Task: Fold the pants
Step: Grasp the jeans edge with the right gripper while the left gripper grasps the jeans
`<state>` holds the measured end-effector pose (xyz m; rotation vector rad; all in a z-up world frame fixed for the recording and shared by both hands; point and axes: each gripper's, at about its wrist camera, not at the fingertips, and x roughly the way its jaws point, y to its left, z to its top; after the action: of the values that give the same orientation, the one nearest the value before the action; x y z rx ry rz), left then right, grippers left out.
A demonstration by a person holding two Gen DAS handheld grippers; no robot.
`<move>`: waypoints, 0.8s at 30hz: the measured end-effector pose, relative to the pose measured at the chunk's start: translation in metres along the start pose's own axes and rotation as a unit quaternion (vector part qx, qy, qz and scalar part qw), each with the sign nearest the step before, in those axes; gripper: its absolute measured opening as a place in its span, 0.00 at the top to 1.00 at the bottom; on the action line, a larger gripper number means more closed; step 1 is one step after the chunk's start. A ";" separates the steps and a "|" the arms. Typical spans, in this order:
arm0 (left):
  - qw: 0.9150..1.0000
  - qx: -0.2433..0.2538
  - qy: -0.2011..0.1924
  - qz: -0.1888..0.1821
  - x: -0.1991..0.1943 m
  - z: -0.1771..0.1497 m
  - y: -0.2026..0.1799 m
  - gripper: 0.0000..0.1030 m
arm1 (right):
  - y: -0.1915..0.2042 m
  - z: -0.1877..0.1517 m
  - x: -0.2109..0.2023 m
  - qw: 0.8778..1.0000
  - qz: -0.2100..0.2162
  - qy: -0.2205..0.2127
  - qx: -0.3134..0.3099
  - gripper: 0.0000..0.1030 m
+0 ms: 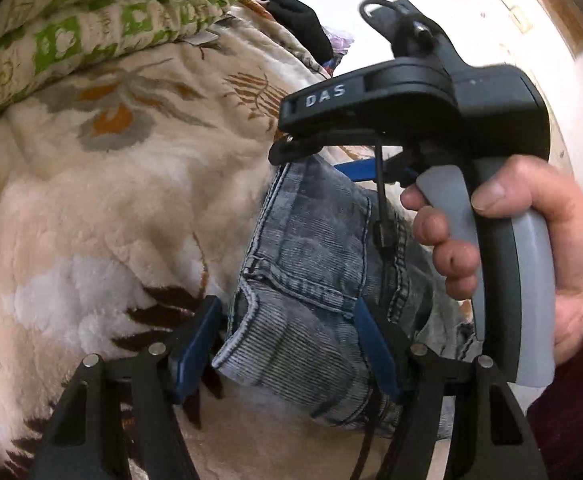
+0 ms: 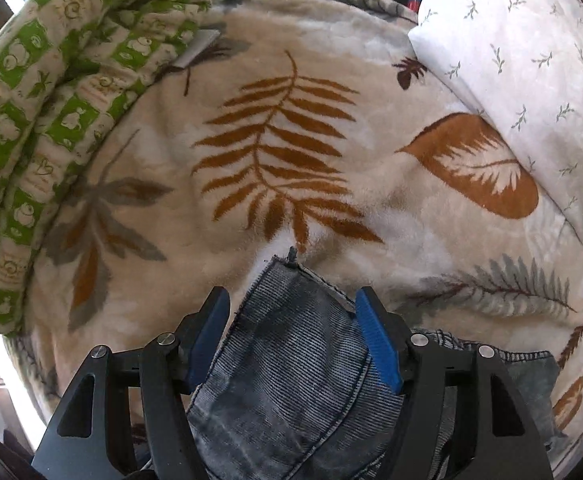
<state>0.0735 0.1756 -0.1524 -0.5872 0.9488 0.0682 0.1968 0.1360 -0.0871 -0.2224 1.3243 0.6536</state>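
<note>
Both grippers, left (image 1: 287,344) and right (image 2: 295,340), stood open around the pants (image 1: 311,264), gripping nothing. Closing loosely might have caught one layer only. The denim could then have slipped onto the blanket (image 2: 291,152) on the bed.

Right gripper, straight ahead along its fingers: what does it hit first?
The grey-blue denim pants already lie between the right gripper fingers; past their hem, probably the cream fleece blanket with brown fern prints. Depth unclear.
</note>
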 end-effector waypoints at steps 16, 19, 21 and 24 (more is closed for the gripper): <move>1.000 -0.004 0.011 0.006 0.016 0.011 0.015 0.70 | -0.010 -0.009 0.003 1.000 0.013 0.002 0.007 0.65; 1.000 0.002 0.008 0.010 0.015 0.010 0.013 0.72 | -0.009 -0.010 0.001 1.000 0.005 0.000 0.007 0.65; 1.000 0.001 0.006 0.015 0.017 0.010 0.012 0.73 | -0.006 -0.012 0.002 1.000 0.001 0.002 0.005 0.65; 1.000 0.007 0.000 0.024 0.018 0.010 0.010 0.73 | -0.005 -0.011 0.006 1.000 0.004 0.008 0.009 0.65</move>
<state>0.0889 0.1852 -0.1664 -0.5515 0.9625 0.1034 0.1906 0.1284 -0.0967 -0.2071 1.3466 0.6475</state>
